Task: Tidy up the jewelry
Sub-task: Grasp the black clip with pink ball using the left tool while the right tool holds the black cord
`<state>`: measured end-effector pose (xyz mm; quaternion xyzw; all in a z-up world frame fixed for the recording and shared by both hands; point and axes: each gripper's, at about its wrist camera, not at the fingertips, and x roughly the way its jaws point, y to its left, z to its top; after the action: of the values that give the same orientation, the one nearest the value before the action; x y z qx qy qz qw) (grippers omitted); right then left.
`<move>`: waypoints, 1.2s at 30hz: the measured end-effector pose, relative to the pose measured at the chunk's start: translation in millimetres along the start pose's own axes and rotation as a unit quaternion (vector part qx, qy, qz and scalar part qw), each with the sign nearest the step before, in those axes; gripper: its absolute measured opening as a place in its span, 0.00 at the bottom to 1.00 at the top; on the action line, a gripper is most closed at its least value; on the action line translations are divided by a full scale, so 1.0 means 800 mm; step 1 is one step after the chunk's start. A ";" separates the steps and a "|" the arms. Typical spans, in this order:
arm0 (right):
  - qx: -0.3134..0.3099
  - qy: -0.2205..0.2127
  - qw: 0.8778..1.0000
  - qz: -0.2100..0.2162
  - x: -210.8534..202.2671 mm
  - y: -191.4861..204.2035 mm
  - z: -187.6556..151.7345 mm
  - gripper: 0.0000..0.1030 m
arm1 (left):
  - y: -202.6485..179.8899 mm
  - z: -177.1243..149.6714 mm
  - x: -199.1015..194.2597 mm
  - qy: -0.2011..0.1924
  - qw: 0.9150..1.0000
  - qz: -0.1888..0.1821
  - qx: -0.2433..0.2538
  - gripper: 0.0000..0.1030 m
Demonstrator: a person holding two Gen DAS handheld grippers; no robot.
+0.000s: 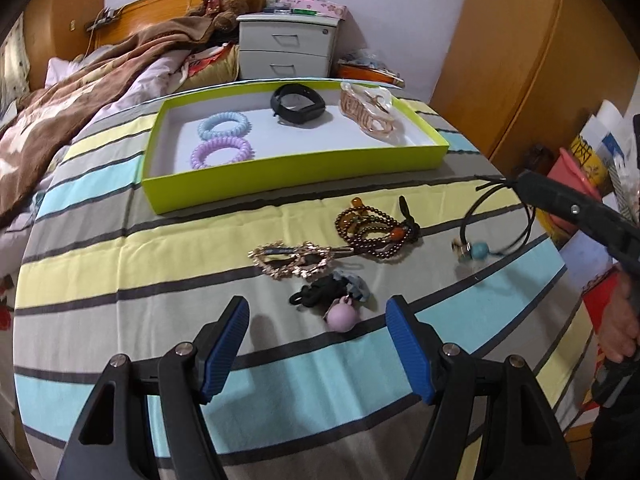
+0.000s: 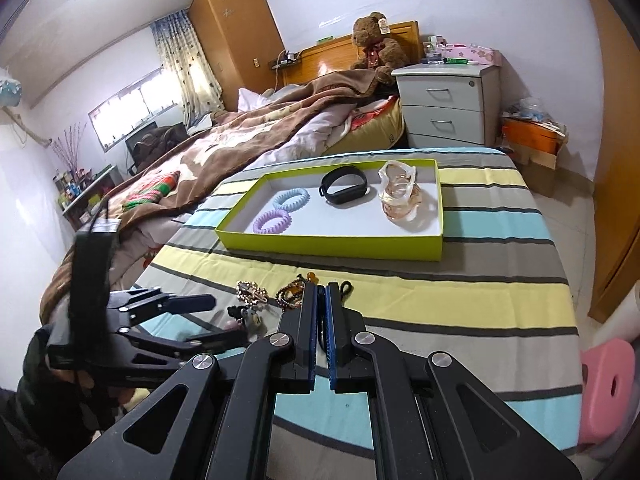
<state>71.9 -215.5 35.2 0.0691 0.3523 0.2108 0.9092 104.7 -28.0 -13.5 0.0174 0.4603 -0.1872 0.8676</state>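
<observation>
A lime-green tray [image 1: 296, 176] [image 2: 328, 250] on the striped cloth holds a blue coil tie [image 1: 224, 124], a purple coil tie [image 1: 222, 152], a black band [image 1: 298, 106] and a clear hair claw [image 1: 370, 114]. In front of it lie a brown bead bracelet [image 1: 376, 232], a gold hair clip [image 1: 292, 258] and a black tie with a pink ball [image 1: 340, 316]. My left gripper [image 1: 316, 340] [image 2: 224, 320] is open, just short of the pink ball. My right gripper [image 1: 520, 178] [image 2: 320, 292] is shut on a black cord with a turquoise bead [image 1: 480, 251], which dangles from its tip.
The striped table's edge curves close on the right, with a pink stool [image 2: 608, 392] and bags beside it. A bed with a brown blanket [image 1: 80, 92] lies to the left, and a white drawer unit [image 1: 286, 46] stands behind the tray.
</observation>
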 end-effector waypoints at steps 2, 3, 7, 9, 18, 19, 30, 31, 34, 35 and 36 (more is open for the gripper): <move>0.000 -0.001 1.000 0.001 -0.001 -0.001 -0.001 0.04 | -0.002 0.003 0.006 0.003 1.000 0.008 0.000 0.71; 0.000 -0.001 1.000 0.001 -0.001 0.000 -0.002 0.04 | -0.003 0.004 0.008 0.001 1.000 0.012 0.000 0.71; 0.003 0.001 1.000 0.004 -0.002 -0.003 -0.007 0.04 | -0.009 0.007 0.019 0.010 1.000 0.022 0.004 0.71; 0.006 0.002 1.000 0.004 -0.002 -0.003 -0.009 0.04 | -0.012 0.007 0.020 0.006 1.000 0.030 0.006 0.70; 0.008 0.001 1.000 0.003 -0.004 -0.003 -0.011 0.04 | -0.004 0.007 0.016 -0.001 0.998 0.055 -0.007 0.41; 0.007 0.000 1.000 0.003 -0.004 -0.003 -0.011 0.04 | -0.002 0.007 0.016 -0.001 0.999 0.053 -0.009 0.40; 0.004 -0.004 1.000 0.003 -0.008 0.001 -0.006 0.04 | 0.005 0.003 0.000 -0.013 0.998 0.049 -0.021 0.36; 0.004 -0.005 1.000 0.003 -0.009 0.003 -0.005 0.04 | 0.006 0.004 -0.002 -0.015 0.998 0.050 -0.021 0.36; 0.002 -0.007 1.000 0.003 -0.010 0.004 -0.003 0.04 | 0.007 0.006 -0.010 -0.022 0.998 0.051 -0.022 0.36; 0.001 -0.007 1.000 0.002 -0.010 0.004 -0.001 0.04 | 0.008 0.006 -0.012 -0.024 0.998 0.051 -0.022 0.36; 0.000 -0.008 1.000 0.001 -0.010 0.005 0.002 0.04 | 0.009 0.007 -0.014 -0.025 0.998 0.052 -0.023 0.36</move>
<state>66.1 -215.2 42.0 0.0713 0.3451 0.2110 0.9118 106.0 -19.4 -2.4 0.0168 0.4409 -0.1314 0.8877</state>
